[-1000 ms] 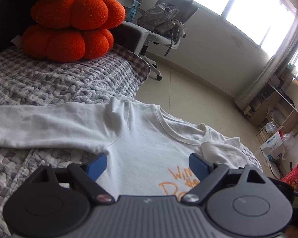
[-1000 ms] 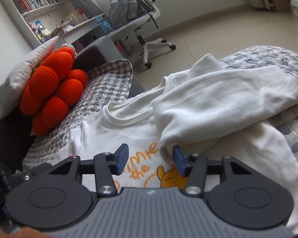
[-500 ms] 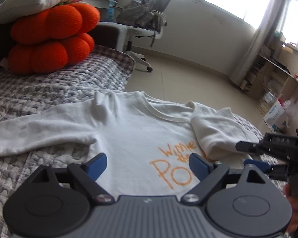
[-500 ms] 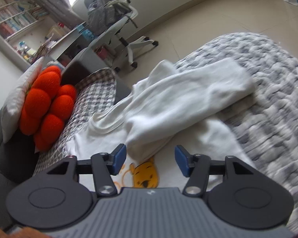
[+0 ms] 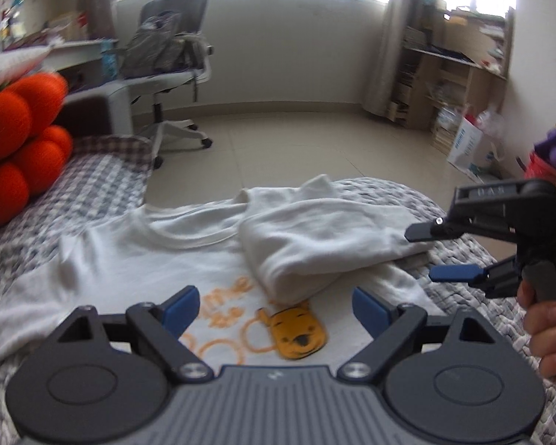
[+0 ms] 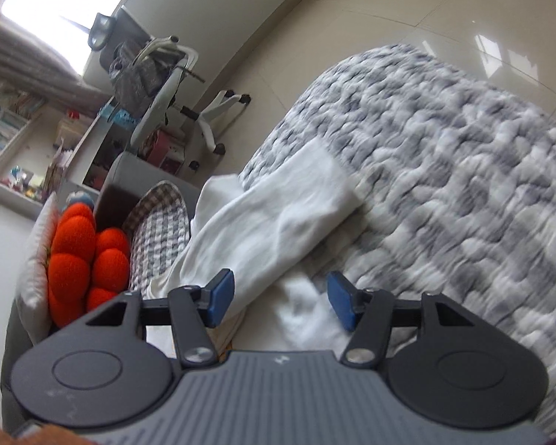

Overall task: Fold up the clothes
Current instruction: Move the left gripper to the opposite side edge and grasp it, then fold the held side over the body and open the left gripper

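A white long-sleeved sweatshirt [image 5: 137, 259] printed with orange lettering and a yellow cartoon bear's face [image 5: 300, 330] lies front-up on a grey-and-white knitted bedspread [image 6: 444, 170], its chest just ahead of the left gripper [image 5: 274, 306], whose blue-padded fingers stand wide apart over the print and hold nothing. One sleeve [image 5: 326, 237] is folded across the chest towards the bed's right side, its cuff lying near the bedspread's right edge; the other sleeve trails off towards the bed's left edge. To the right, a person's hand [image 5: 548, 319] grips the black handle of the right gripper [image 5: 435, 252], which hangs beside the folded sleeve's cuff with its fingers apart and nothing between them; whether a finger touches the cloth cannot be told. From that gripper's own camera, the blue pads [image 6: 220, 293] frame the folded sleeve and the crumpled fabric under it. At the head of the bed, two stacked orange pumpkin-shaped plush cushions [image 5: 15, 141] sit under a white pillow [image 5: 11, 65]. Beyond the bed's far edge, across pale floor tiles, a grey-and-white swivel office chair [image 5: 166, 70] carrying a grey backpack stands beneath the windows.
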